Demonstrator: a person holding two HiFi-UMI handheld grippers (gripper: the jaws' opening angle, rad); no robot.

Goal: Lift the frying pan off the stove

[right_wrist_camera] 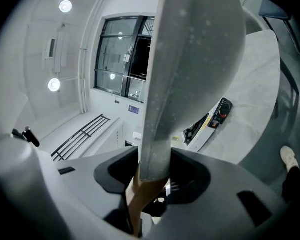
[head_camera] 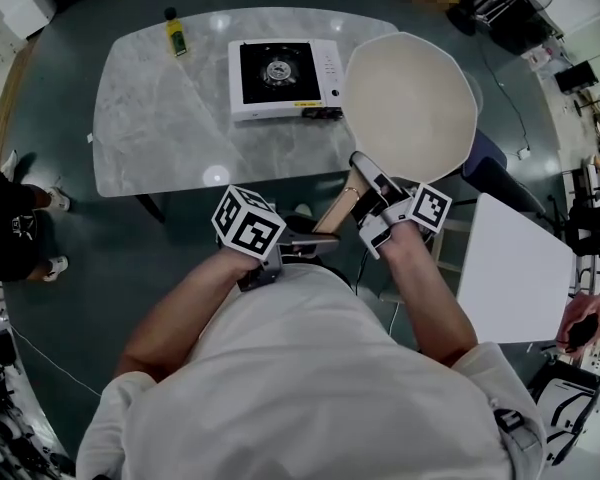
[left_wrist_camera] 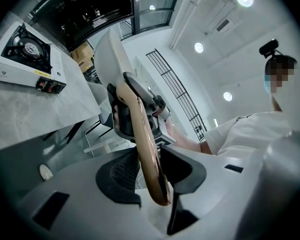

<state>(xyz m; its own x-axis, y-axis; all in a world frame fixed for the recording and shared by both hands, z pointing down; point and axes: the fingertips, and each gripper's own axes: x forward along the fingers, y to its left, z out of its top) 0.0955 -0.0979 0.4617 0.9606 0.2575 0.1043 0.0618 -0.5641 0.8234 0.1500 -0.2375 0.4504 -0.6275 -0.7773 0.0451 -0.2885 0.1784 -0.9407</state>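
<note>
The pale frying pan [head_camera: 410, 103] hangs in the air to the right of the white single-burner stove [head_camera: 280, 76], over the table's right end. Its tan wooden handle [head_camera: 338, 208] points back toward me. My left gripper [head_camera: 315, 240] is shut on the handle's near end, and the left gripper view shows its pads pressing the wood [left_wrist_camera: 145, 149]. My right gripper [head_camera: 372, 190] is shut on the handle where it meets the pan. The pan [right_wrist_camera: 190, 59] rises edge-on between the jaws in the right gripper view, with the stove [right_wrist_camera: 207, 126] beyond it. The burner is bare.
A yellow bottle [head_camera: 176, 34] stands at the far left of the grey marble table [head_camera: 160, 118]. A white panel [head_camera: 510, 268] lies to my right, with a dark chair [head_camera: 490, 168] beside it. A person [head_camera: 10, 228] stands at the left edge. Cables cross the floor.
</note>
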